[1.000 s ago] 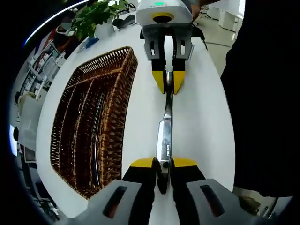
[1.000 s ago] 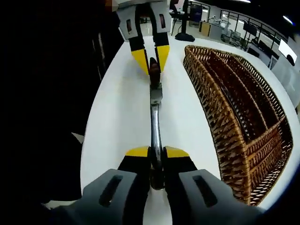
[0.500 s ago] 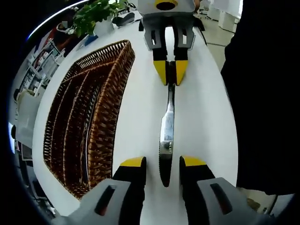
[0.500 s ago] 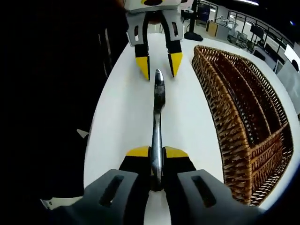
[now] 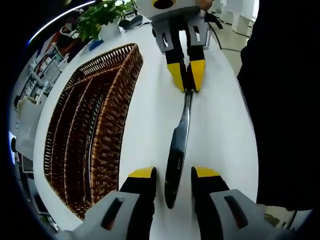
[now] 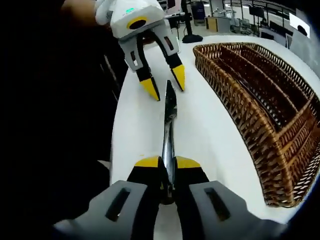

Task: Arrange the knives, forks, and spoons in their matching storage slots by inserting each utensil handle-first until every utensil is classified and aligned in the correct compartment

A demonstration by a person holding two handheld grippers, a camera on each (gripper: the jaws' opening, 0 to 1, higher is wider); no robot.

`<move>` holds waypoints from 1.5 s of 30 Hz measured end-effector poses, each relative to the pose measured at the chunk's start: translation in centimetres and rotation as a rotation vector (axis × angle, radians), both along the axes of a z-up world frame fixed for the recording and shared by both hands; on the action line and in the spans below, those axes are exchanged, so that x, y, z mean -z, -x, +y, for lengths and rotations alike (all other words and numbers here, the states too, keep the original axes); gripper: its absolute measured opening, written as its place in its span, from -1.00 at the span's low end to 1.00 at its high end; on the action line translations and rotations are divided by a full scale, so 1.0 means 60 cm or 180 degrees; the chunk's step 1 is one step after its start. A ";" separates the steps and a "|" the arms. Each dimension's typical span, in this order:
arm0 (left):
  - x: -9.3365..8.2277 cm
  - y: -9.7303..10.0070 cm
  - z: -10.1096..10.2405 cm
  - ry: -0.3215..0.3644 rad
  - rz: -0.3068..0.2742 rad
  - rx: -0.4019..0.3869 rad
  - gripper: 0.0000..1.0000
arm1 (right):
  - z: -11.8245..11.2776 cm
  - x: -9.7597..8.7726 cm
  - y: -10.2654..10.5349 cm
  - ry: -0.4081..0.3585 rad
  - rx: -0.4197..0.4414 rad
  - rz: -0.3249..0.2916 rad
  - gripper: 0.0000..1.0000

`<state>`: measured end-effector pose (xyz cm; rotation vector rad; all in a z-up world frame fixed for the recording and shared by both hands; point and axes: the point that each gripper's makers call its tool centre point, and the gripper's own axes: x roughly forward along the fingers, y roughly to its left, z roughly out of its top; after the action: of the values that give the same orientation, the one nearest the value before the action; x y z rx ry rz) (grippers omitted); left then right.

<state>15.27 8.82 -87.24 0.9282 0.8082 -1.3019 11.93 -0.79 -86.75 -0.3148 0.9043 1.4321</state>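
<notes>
A silver table knife point(image 5: 178, 145) lies lengthwise over the white table point(image 5: 220, 130), between the two grippers. My right gripper point(image 6: 167, 163) is shut on its handle; in the left gripper view that right gripper point(image 5: 188, 79) comes in from the top. My left gripper point(image 5: 173, 174) is open, its yellow-tipped jaws standing either side of the blade tip without touching it. In the right gripper view the knife point(image 6: 169, 117) points at the open left gripper point(image 6: 164, 86). The brown wicker basket point(image 5: 107, 115) with long slots lies beside the knife; in the right gripper view the basket point(image 6: 235, 95) is on the right.
A thin metal utensil point(image 5: 90, 162) lies in one basket slot. A potted plant point(image 5: 102, 14) stands past the basket's far end. A person's dark clothing point(image 5: 280, 110) runs along the table edge on the knife's side. Office desks point(image 6: 225, 12) show beyond the table.
My left gripper, shut on the blade a second ago, has opened and let go. The right gripper keeps the handle, and the knife has swung slightly askew.
</notes>
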 end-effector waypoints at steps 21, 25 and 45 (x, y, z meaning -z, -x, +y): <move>-0.027 0.016 -0.020 0.0087 -0.0291 0.0638 -1.00 | 0.012 -0.027 -0.009 -0.0246 0.0212 0.0199 -1.00; -0.031 0.013 -0.021 0.0080 -0.0236 0.0584 -1.00 | 0.024 -0.032 -0.018 -0.0195 0.0025 -0.0261 -1.00; -0.052 0.016 -0.016 0.0236 -0.0050 0.0321 -1.00 | 0.028 -0.007 -0.024 0.0421 -0.0416 -0.0945 -0.96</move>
<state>14.33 7.84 -84.10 0.9286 0.7036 -1.4012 13.38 0.86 -86.32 -0.6780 0.7462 1.4012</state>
